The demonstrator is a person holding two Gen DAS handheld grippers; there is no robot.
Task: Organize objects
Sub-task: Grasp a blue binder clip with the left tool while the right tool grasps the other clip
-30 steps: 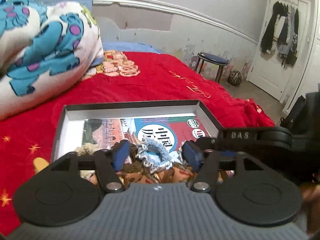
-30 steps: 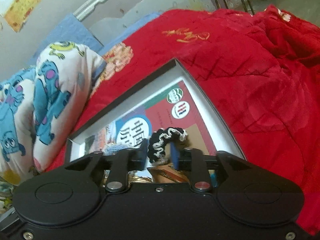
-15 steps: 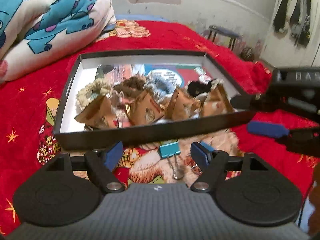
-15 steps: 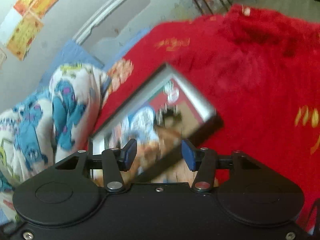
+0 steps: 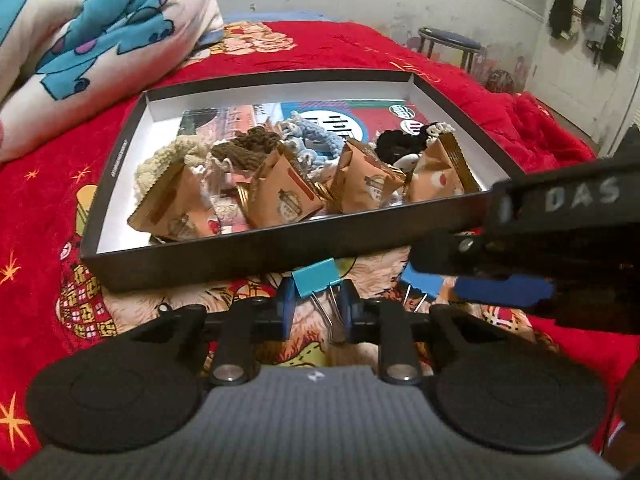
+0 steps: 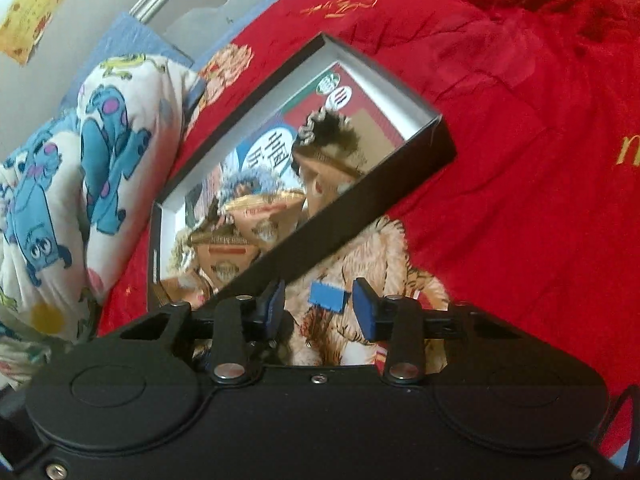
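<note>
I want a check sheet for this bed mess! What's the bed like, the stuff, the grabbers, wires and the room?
Surface: red patterned bedspread.
Job's things: black shallow cardboard box holds tan snack packets and knitted scrunchies; teal binder clip and blue binder clip lie outside.
Clutter: cartoon-print quilt.
Grippers: left gripper closing around teal clip's wire handles; right gripper closing, blue clip between its jaws, untouched.
Cables: nothing seen.
Surroundings: blue-topped stool, white door.
</note>
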